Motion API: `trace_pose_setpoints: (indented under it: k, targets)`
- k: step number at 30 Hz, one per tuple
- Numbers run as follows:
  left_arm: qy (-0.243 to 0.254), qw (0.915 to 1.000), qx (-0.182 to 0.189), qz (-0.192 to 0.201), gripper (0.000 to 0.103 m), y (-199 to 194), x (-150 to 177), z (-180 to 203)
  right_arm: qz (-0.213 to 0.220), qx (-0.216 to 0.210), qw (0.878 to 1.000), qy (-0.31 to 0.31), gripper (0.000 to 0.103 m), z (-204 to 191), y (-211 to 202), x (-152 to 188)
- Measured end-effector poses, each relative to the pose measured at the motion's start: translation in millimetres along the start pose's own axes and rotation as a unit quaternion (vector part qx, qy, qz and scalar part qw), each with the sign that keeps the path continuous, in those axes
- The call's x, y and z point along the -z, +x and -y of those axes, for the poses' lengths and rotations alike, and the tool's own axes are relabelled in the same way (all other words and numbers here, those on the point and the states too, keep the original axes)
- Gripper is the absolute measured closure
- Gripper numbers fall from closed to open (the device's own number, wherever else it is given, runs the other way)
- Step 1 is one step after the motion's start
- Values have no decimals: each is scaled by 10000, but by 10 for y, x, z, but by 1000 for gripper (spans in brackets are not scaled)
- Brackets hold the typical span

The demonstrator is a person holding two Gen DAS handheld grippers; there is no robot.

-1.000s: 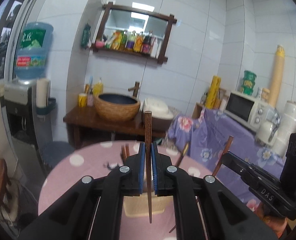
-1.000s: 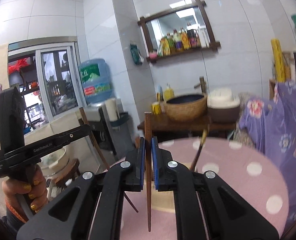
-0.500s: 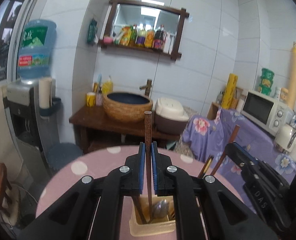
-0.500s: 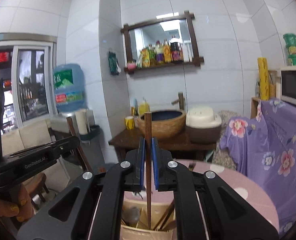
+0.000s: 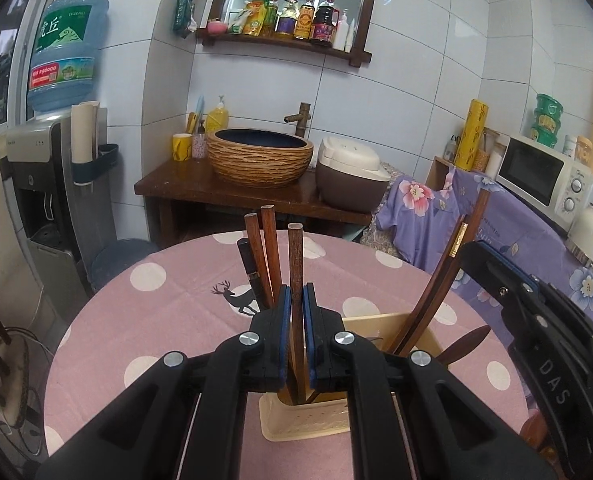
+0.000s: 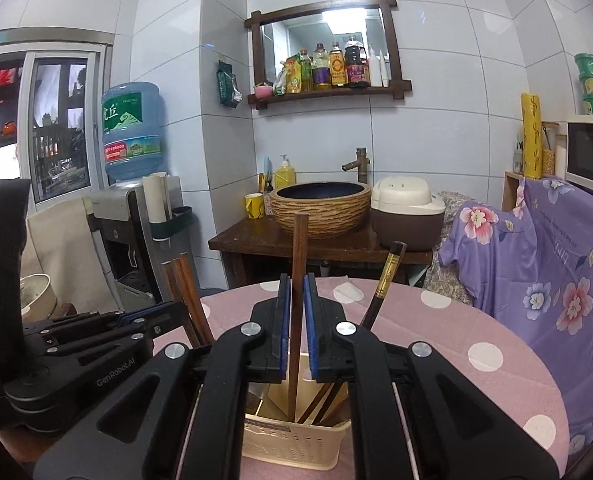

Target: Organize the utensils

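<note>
Left wrist view: the left gripper [image 5: 295, 316], at lower centre, has its fingers clenched on an upright brown chopstick [image 5: 295, 264] whose lower end reaches into the beige utensil holder [image 5: 308, 420] on the pink dotted tabletop [image 5: 156, 320].

Right wrist view: the right gripper [image 6: 295, 312] grasps another chopstick [image 6: 298, 256], its tip inside the holder [image 6: 296, 440] at bottom centre.

I see the utensil holder [image 5: 308, 424] on the surface [image 5: 168, 320], chopsticks [image 5: 268, 256] standing in it (probably leaning left); behind the surface sits the basin [image 5: 260, 156], rice cooker [image 5: 352, 172] to its right.
</note>
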State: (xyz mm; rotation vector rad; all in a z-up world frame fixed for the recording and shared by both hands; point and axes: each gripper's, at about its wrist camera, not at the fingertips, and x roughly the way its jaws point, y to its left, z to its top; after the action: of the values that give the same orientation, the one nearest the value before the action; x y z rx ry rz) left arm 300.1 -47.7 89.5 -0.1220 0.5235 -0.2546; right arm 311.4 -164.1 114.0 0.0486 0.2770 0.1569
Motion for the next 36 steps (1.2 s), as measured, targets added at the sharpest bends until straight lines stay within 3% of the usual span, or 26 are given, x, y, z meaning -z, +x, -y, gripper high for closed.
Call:
trace_pose_setpoints:
  k: [1, 2, 3, 4, 5, 7, 10, 13, 16, 25, 31, 36]
  targets:
    - [-3, 10000, 30, 3, 95, -15, 6, -7, 20, 37, 10000, -31, 84, -7, -27, 0]
    - [-3, 10000, 32, 27, 91, -50, 18, -14, 71, 90, 9999, -66, 65, -11, -69, 5]
    - [5, 10000, 16, 78, 86, -97, 32, -20, 131, 120, 9998, -93, 53, -19, -123, 9]
    - [15, 9999, -4, 160, 66, -163, 51, -27, 264, 159, 9995, -111, 40, -15, -221, 24]
    - [34, 9994, -68, 337, 42, -280, 98, -44, 354, 191, 9991, -126, 40, -12, -307, 39]
    - [117, 9964, -276, 788, 25, -525, 225, -64, 447, 282, 9984, -181, 37, -8, -497, 93]
    - [265, 9917, -384, 1201, 7, -863, 513, -94, 535, 360, 9977, -200, 18, -9, -865, 304]
    - [341, 9877, -407, 1468, 5, -1191, 908, -119, 559, 509, 9966, -336, 9, -62, -1249, 647]
    - [273, 9830, -668, 1690, 5, -1470, 1292, -110, 532, 729, 9950, -437, 6, -129, -1597, 1053]
    - [6, 9850, -756, 1549, 5, -1909, 2032, -65, 167, 1144, 9927, -328, 6, -154, -2306, 1971]
    - [202, 9827, -1009, 1537, 5, -2044, 2153, -62, 239, 1075, 9935, -279, 6, -203, -2584, 2101]
    - [137, 9804, -917, 1740, 5, -2148, 2187, -101, 272, 846, 9954, -353, 6, -297, -2594, 2054]
